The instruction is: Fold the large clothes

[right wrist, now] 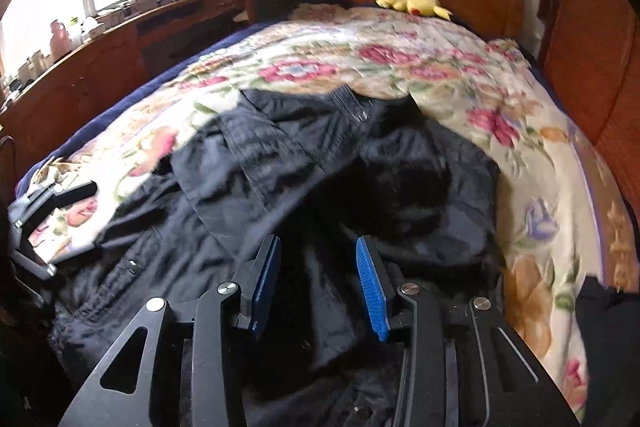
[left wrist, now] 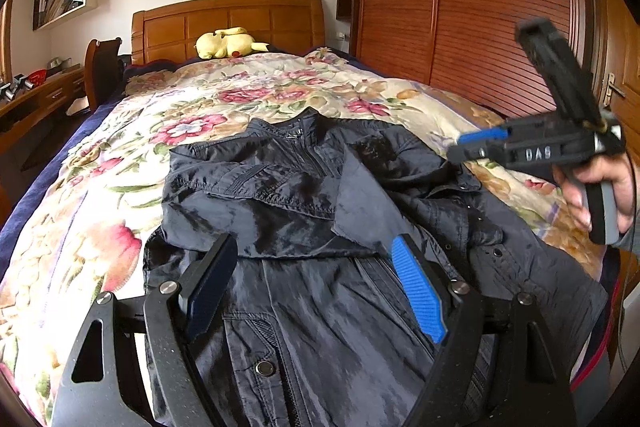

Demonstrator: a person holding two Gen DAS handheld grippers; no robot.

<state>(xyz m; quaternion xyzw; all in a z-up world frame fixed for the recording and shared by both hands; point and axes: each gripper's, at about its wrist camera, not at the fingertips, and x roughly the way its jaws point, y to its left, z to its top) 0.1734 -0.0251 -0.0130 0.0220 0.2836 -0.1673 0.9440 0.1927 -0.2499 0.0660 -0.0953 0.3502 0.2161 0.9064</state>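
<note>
Dark navy, shiny nylon jacket (left wrist: pixel 320 211) lies spread on the bed's floral quilt (left wrist: pixel 120 131), filling the centre and lower part of both views, collar toward the wooden headboard (left wrist: pixel 228 23), one panel folded across its chest. Left claw (left wrist: pixel 316 291) sits at the bottom of the left wrist view, blue-padded fingers (left wrist: pixel 418 291) set wide above the jacket's lower front, nothing between them. Right claw (right wrist: pixel 318 283) at the bottom of the right wrist view, jaws partly apart over dark fabric, pads pressing on nothing; picture blurred. In the left wrist view the same right claw shows at the right edge, held by a hand (left wrist: pixel 600 187), above the jacket's edge. Yellow plush toy (left wrist: pixel 226 43) rests against the headboard, upper centre.
</note>
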